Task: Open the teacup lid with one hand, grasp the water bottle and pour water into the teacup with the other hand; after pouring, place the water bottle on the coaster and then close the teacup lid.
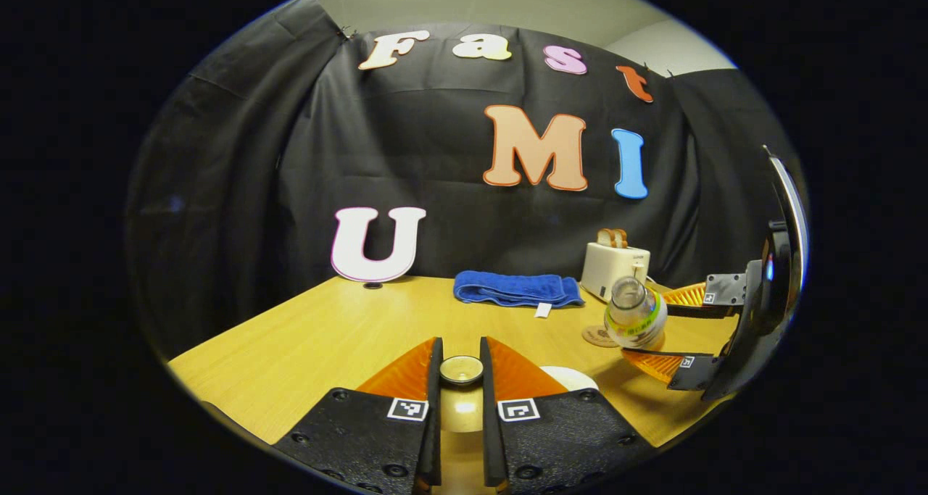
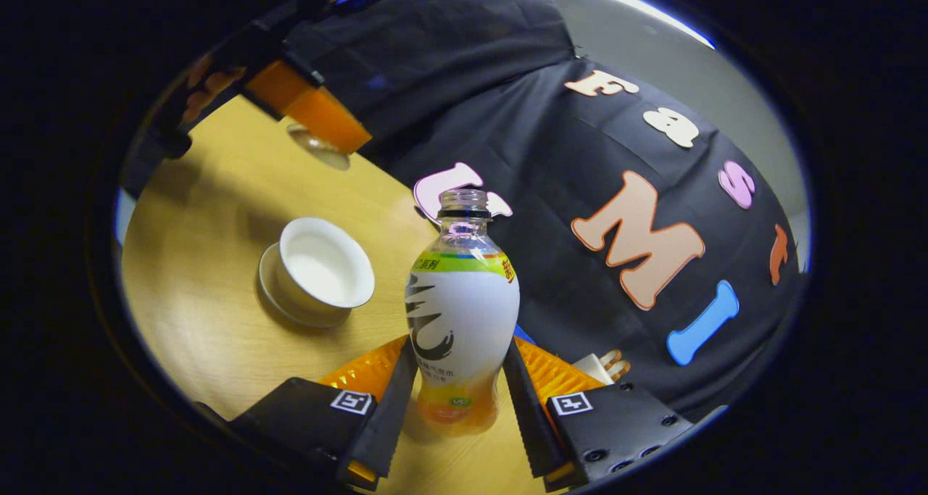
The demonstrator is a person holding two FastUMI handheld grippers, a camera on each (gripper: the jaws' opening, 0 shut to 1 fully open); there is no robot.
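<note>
My left gripper (image 1: 461, 350) is shut on the knob of the teacup lid (image 1: 461, 369) and holds it above the table. The white teacup (image 2: 319, 270) stands open on its saucer, apart from both grippers; its rim (image 1: 569, 377) peeks out behind my left gripper's right finger. My right gripper (image 2: 461, 350) is shut on the uncapped water bottle (image 2: 462, 314), white with a green and yellow label. In the left gripper view the bottle (image 1: 634, 314) is tilted, mouth toward the camera, just right of the round coaster (image 1: 599, 335). In the right gripper view the left gripper's orange finger (image 2: 312, 111) and the lid (image 2: 319, 147) hang beyond the cup.
A folded blue towel (image 1: 517, 288) lies at the back of the wooden table (image 1: 326, 343). A white toaster (image 1: 615, 267) with bread slices stands behind the coaster. Black cloth walls the booth on all sides.
</note>
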